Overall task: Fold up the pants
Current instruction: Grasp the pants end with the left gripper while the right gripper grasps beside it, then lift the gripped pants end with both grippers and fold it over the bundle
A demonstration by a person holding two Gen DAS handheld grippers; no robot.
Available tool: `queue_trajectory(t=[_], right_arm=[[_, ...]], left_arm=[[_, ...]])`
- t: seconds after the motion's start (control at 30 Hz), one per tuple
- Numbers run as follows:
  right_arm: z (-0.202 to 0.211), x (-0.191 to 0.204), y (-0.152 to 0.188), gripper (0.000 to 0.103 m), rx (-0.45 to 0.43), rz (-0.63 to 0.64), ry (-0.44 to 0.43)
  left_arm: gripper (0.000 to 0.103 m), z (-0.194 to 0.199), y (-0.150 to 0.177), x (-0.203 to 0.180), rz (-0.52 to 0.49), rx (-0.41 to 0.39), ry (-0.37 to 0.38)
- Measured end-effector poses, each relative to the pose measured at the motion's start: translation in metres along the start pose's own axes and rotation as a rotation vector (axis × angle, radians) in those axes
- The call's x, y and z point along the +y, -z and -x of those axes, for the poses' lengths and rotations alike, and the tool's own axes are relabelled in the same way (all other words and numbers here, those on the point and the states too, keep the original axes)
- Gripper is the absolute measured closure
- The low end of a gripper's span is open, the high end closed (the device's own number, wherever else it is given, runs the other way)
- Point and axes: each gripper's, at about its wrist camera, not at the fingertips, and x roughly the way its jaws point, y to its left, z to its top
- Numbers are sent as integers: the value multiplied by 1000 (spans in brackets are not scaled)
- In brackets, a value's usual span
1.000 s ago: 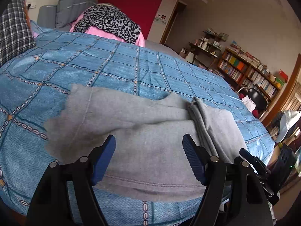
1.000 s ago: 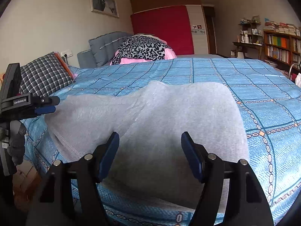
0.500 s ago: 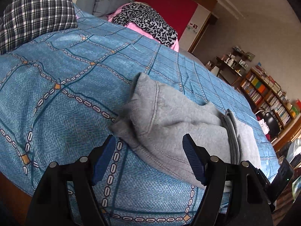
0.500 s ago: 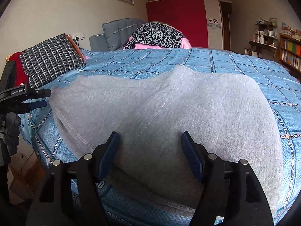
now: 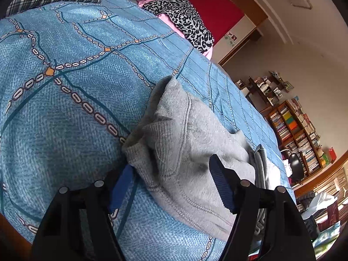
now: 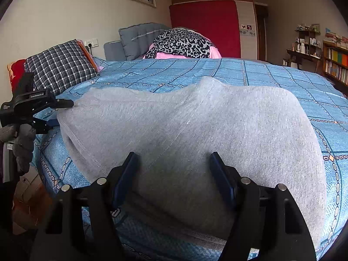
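Grey pants [image 6: 195, 126] lie spread across the blue patterned bedcover [image 6: 239, 71]. In the left wrist view their bunched left end [image 5: 191, 134] sits between the jaws of my left gripper [image 5: 171, 184]. Those jaws are closing, and the blue pads [image 5: 121, 184] do not clearly press the cloth. The right wrist view shows the same left gripper [image 6: 64, 113] at the pants' left edge, held by a gloved hand [image 6: 21, 143]. My right gripper [image 6: 173, 178] stands open low over the near middle of the pants, with grey cloth lying between its fingers.
A plaid pillow [image 6: 58, 67], a grey cushion [image 6: 141, 37] and a leopard-print cloth on pink bedding [image 6: 180, 43] lie at the head of the bed. Bookshelves [image 5: 293, 130] stand beyond the bed's right side. The bed's near edge runs just under both grippers.
My left gripper has moved left to the pants' end, rolled and sunk, and its jaws have narrowed a little. The right gripper has come slightly closer to the cloth.
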Motion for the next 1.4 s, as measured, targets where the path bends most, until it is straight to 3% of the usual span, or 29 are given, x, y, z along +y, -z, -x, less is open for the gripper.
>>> queue_trajectory(t=[0.1, 0.23, 0.4, 0.8, 1.07, 1.4], right_arm=[[1, -1, 1, 33, -4, 2, -1], [1, -1, 1, 33, -10, 0, -6], [2, -3, 1, 33, -14, -3, -11], [21, -15, 3, 33, -56, -45, -37], [51, -44, -2, 33, -139, -149, -33], [86, -100, 11, 33, -217, -294, 56]], left_arm=[[46, -6, -3, -1, 27, -6, 0], [68, -9, -5, 2, 58, -11, -19], [79, 5, -7, -28, -51, -73, -35], [84, 22, -2, -158, -364, -151, 99], [84, 2, 23, -240, -542, -97, 166], [84, -31, 91, -320, -778, 1, 213]])
